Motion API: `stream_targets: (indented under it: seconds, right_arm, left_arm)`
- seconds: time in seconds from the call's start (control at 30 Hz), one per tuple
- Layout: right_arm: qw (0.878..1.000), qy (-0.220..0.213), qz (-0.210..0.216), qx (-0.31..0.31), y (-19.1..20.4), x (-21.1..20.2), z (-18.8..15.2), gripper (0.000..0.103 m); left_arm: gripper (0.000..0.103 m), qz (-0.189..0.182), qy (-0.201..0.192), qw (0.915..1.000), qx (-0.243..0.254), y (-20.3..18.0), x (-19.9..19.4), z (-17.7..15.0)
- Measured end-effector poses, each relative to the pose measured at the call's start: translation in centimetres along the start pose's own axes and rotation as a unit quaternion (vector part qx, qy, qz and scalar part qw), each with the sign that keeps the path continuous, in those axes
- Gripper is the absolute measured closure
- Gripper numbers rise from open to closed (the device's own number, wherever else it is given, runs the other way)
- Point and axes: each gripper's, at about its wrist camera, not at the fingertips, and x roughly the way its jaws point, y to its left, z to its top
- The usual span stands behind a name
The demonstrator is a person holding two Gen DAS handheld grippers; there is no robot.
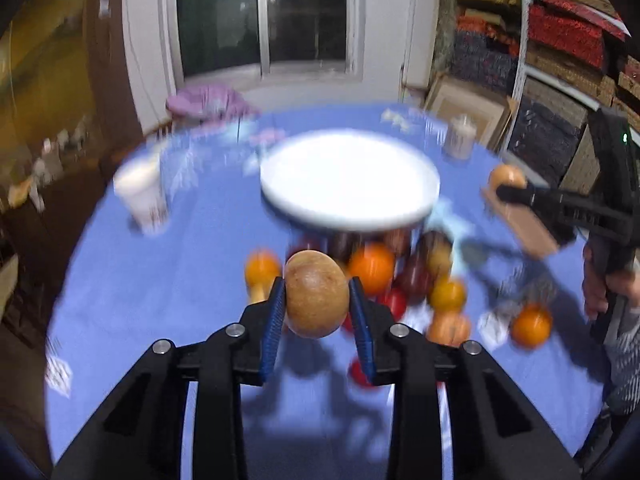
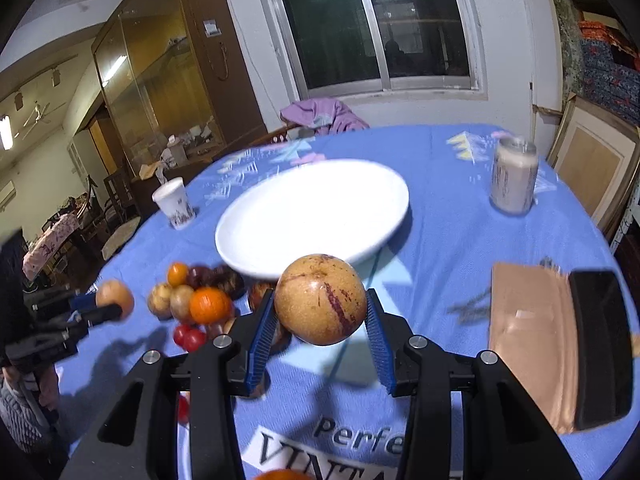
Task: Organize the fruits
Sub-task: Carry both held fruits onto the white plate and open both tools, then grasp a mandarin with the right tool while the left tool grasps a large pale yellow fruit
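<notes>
Fruit sits in both claws at once. The left gripper (image 1: 317,300) is clenched on a round tan fruit (image 1: 316,294) with a dull, faintly mottled skin, its blue ribbed pads (image 1: 274,322) pressing on either side and holding it clear of the blue tablecloth (image 1: 160,280). The right gripper (image 2: 321,322) grasps a larger yellow-brown fruit (image 2: 320,298) that is glossy and marked with dark red streaks, likewise raised above the cloth and in front of the white plate (image 2: 312,216). From the right wrist view the left gripper shows at the left edge with its small tan fruit between the fingertips. Between the two claws, just in front of the plate's near rim, lies a pile of fruit (image 2: 200,300): oranges, pale yellow-brown ones, dark purple ones and small red ones, some touching each other. One orange (image 1: 531,326) lies apart from the pile toward the right in the left wrist view. The plate holds nothing. On the cloth also stand a white paper cup (image 2: 175,206) to the left of the plate and a glass jar (image 2: 513,178) to the right, while a brown board (image 2: 528,336) lies near the right edge. Behind the table are a dark window (image 2: 376,28), a purple cloth (image 2: 324,116) over a chair back, and a glass-fronted wooden cabinet (image 2: 160,80).
</notes>
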Motion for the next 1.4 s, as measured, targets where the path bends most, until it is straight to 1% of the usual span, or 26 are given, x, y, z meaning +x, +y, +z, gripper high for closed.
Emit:
stream_targets:
  seconds: [0.07, 0.1, 0.13, 0.2, 0.27, 0.3, 0.4, 0.43, 0.5, 0.57, 0.67, 0.8, 0.83, 0.87, 0.9, 0.93, 0.97, 1.0, 1.03, 1.1, 1.17, 1.23, 1.3, 1.33, 1.37, 1.4]
  right_arm:
    - [1.0, -0.025, -0.006, -0.015, 0.8, -1.4, 3.0, 0.058]
    - [0.999, -0.037, -0.011, -0.02, 1.1, -1.8, 4.3, 0.058]
    - [0.998, -0.049, -0.016, -0.028, 1.6, -2.3, 5.9, 0.058]
    - [0.997, -0.063, -0.018, -0.034, 2.2, -2.4, 8.0, 0.058]
    - [0.997, -0.057, -0.029, -0.04, 2.4, -0.7, 9.2, 0.058]
    - [0.997, -0.05, -0.033, -0.04, 2.3, 0.4, 9.3, 0.058]
    - [0.998, 0.009, -0.048, -0.044, 2.0, 6.2, 8.4, 0.058]
    - [0.997, 0.038, -0.057, -0.046, 1.7, 9.0, 7.7, 0.058]
    - [0.994, 0.068, -0.066, -0.049, 1.4, 12.0, 6.7, 0.058]
    - [0.991, 0.099, -0.074, -0.057, 1.3, 14.9, 5.7, 0.058]
    - [0.984, 0.138, -0.082, -0.074, 1.5, 17.9, 4.9, 0.058]
    - [0.981, 0.162, -0.079, -0.078, 1.8, 19.5, 3.9, 0.058]
    - [0.98, 0.162, -0.082, -0.078, 1.8, 19.6, 3.9, 0.056]
    - [0.98, 0.16, -0.085, -0.078, 1.8, 19.6, 3.8, 0.049]
    - [0.982, 0.152, -0.087, -0.075, 1.8, 19.3, 3.8, 0.044]
    - [0.983, 0.146, -0.087, -0.072, 1.7, 19.0, 4.0, 0.036]
    - [0.984, 0.138, -0.087, -0.066, 1.5, 18.5, 4.3, 0.031]
    - [0.985, 0.132, -0.087, -0.063, 1.4, 18.1, 4.6, 0.03]
    - [0.986, 0.128, -0.087, -0.062, 1.5, 17.6, 4.9, 0.03]
    - [0.988, 0.111, -0.086, -0.058, 1.5, 16.1, 5.6, 0.031]
    - [0.992, 0.081, -0.081, -0.052, 1.8, 13.1, 6.5, 0.031]
    - [0.995, 0.047, -0.072, -0.051, 2.3, 9.2, 7.0, 0.029]
    - [0.997, 0.013, -0.06, -0.044, 2.7, 4.5, 6.6, 0.019]
    - [0.998, 0.002, -0.057, -0.04, 2.8, 2.8, 6.1, 0.012]
    - [0.998, -0.014, -0.053, -0.035, 2.9, 0.5, 5.1, 0.007]
    - [0.998, -0.023, -0.05, -0.032, 3.0, -1.0, 4.4, 0.006]
  left_arm:
    - [0.072, 0.004, -0.035, 0.9994, 0.007, -0.5, -0.9, 3.5]
    - [0.072, 0.003, -0.058, 0.9983, 0.009, -0.9, -1.3, 6.2]
    - [0.072, 0.005, -0.068, 0.9976, 0.007, -1.1, -1.3, 7.8]
    - [0.072, 0.003, -0.075, 0.9971, 0.002, -1.6, -0.3, 10.3]
    - [0.072, 0.001, -0.064, 0.9979, -0.01, -1.7, 2.1, 11.4]
    - [0.072, 0.001, -0.055, 0.9984, -0.014, -1.7, 3.1, 11.5]
    - [0.072, 0.0, -0.007, 0.9994, -0.034, -1.1, 8.6, 10.5]
    - [0.072, -0.002, 0.013, 0.9989, -0.046, -0.7, 10.7, 10.0]
    - [0.072, -0.002, 0.047, 0.9974, -0.055, -0.2, 14.3, 9.1]
    - [0.072, 0.005, 0.069, 0.9962, -0.052, 0.0, 16.9, 8.6]
    - [0.072, 0.0, 0.094, 0.9941, -0.054, 0.5, 19.2, 7.9]
    - [0.072, 0.0, 0.113, 0.9919, -0.058, 1.0, 21.1, 6.9]
    - [0.072, -0.002, 0.118, 0.9911, -0.062, 1.2, 21.5, 6.7]
    - [0.07, -0.006, 0.119, 0.9905, -0.069, 1.5, 21.8, 6.5]
    - [0.069, -0.007, 0.117, 0.9906, -0.07, 1.6, 21.7, 6.5]
    - [0.067, -0.003, 0.116, 0.9909, -0.068, 1.6, 21.5, 6.6]
    - [0.055, 0.002, 0.112, 0.9915, -0.067, 1.6, 21.3, 6.7]
    - [0.037, 0.006, 0.105, 0.9921, -0.069, 1.6, 20.6, 6.9]
    - [0.033, 0.013, 0.094, 0.9929, -0.072, 1.7, 20.1, 7.1]
    - [0.033, 0.014, 0.077, 0.9941, -0.074, 1.9, 18.4, 7.8]
    - [0.033, 0.015, 0.06, 0.9952, -0.076, 2.2, 16.1, 8.3]
    - [0.029, 0.031, 0.03, 0.9966, -0.071, 2.7, 12.3, 8.9]
    - [0.008, 0.05, -0.003, 0.9964, -0.068, 3.2, 8.5, 8.6]
    - [0.005, 0.065, -0.026, 0.9952, -0.068, 3.5, 6.1, 8.0]
    - [0.004, 0.08, -0.045, 0.9937, -0.065, 3.6, 4.0, 7.1]
    - [0.004, 0.089, -0.054, 0.9927, -0.061, 3.6, 2.6, 6.4]
